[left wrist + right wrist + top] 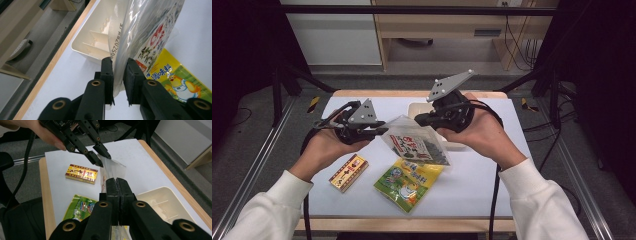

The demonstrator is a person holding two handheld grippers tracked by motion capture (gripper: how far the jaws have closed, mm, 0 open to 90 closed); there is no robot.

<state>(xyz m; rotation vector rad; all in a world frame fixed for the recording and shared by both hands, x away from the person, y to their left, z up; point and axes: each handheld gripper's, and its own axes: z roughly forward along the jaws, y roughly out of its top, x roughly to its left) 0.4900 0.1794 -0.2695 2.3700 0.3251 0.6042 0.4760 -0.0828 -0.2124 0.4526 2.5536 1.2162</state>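
While both hand-held grippers [384,131] [419,120] clamp the seaweed packet [417,146] | yellow box [348,172], green pouch [409,183] below

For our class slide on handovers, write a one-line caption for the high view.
Both hand-held grippers, left and right, pinch a clear snack bag above the white table.

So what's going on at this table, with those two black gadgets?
A person holds a gripper in each hand and has a clear snack bag lifted off the white table between them. The right gripper is clamped shut on one edge of the bag, and the left gripper has its fingers on the opposite edge. A yellow-green packet and a small yellow box lie on the table below, and a cream divided tray sits at the far edge.
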